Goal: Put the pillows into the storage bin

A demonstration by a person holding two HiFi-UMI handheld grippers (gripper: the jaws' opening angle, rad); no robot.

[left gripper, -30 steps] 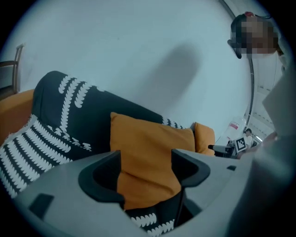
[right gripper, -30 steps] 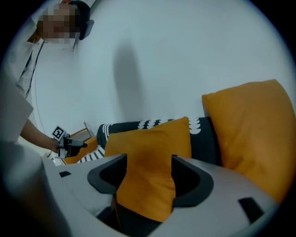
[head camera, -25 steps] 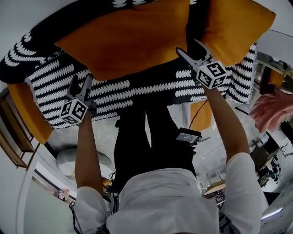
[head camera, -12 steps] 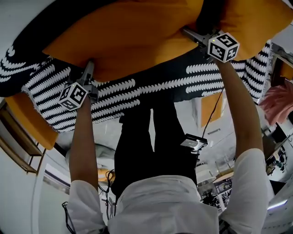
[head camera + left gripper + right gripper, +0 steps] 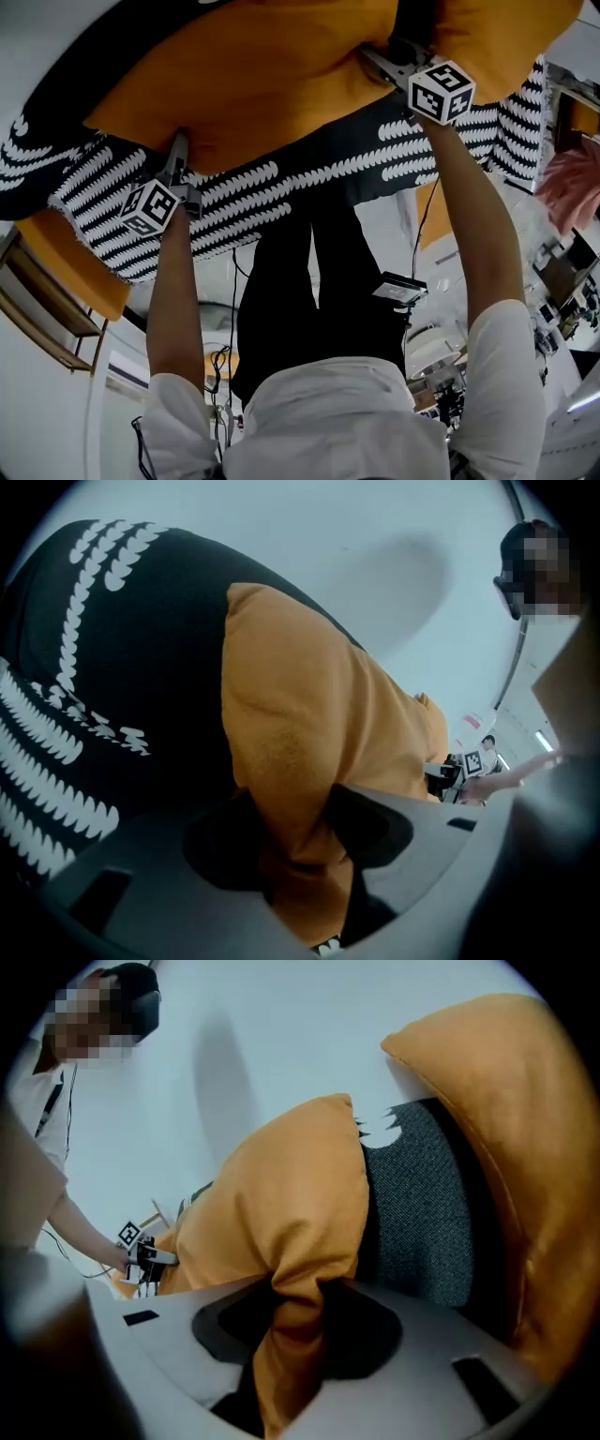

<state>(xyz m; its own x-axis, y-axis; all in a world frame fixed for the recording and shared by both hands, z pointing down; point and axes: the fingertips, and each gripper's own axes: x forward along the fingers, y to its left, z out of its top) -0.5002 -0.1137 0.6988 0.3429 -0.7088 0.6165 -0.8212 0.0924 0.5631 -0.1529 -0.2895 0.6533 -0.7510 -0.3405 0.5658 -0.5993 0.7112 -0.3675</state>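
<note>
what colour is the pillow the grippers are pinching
Plain orange; the pillow shows best in the right gripper view.

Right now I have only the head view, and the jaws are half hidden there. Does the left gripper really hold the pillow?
Observer: Yes. In the left gripper view, the left gripper has just been closing, and its jaws pinch a fold of the pillow.
Operator: And the right gripper?
Observer: The right gripper has also just been closing. Its view shows a fold of the same pillow squeezed between its jaws.
Operator: Does it catch the second pillow too?
Observer: No. The second pillow lies to the right of the jaws, with grey fabric between the two pillows.
</note>
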